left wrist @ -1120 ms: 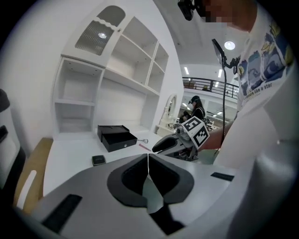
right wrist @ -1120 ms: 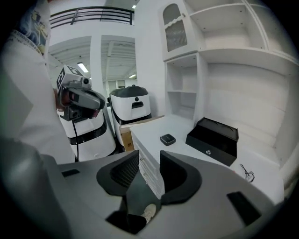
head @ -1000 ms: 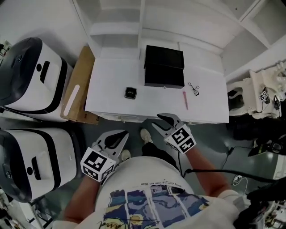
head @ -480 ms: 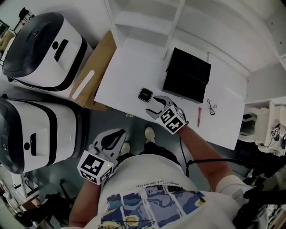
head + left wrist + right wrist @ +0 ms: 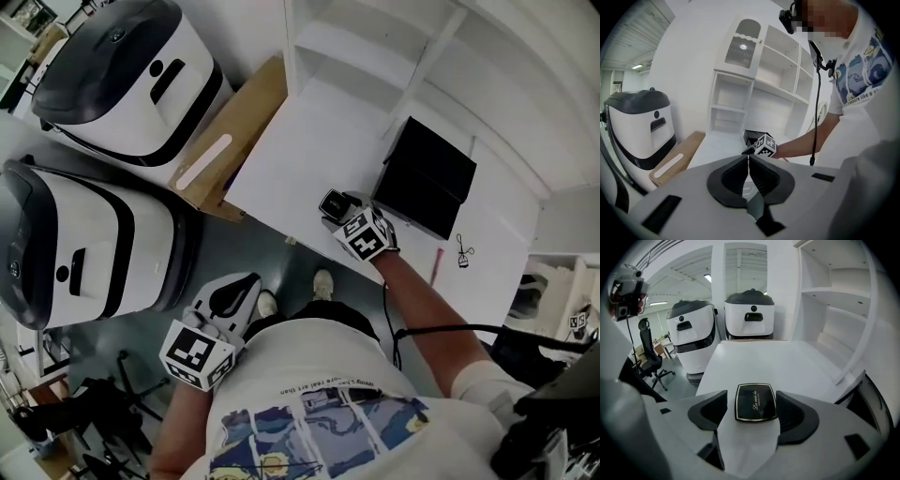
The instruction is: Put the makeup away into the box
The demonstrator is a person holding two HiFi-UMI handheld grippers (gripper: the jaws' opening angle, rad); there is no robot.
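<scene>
place: lab-like office hall | cues: two white machines (image 5: 749, 317), office chair (image 5: 650, 359), ceiling strip lights (image 5: 708, 277)

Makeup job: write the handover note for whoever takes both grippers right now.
Left gripper: jaws together, empty, held low in front of the person, away from the table.
Right gripper: jaws have just been opening and now stand wide either side of the black compact, pads not pressing on it.
Things: the compact lies flat near the table's front edge. The black box is beside it. A thin pink stick and what looks like an eyelash curler lie on the box's other side.
Done: none of the three is in the box.
Left: close on the compact, box it, then the stick and curler.
</scene>
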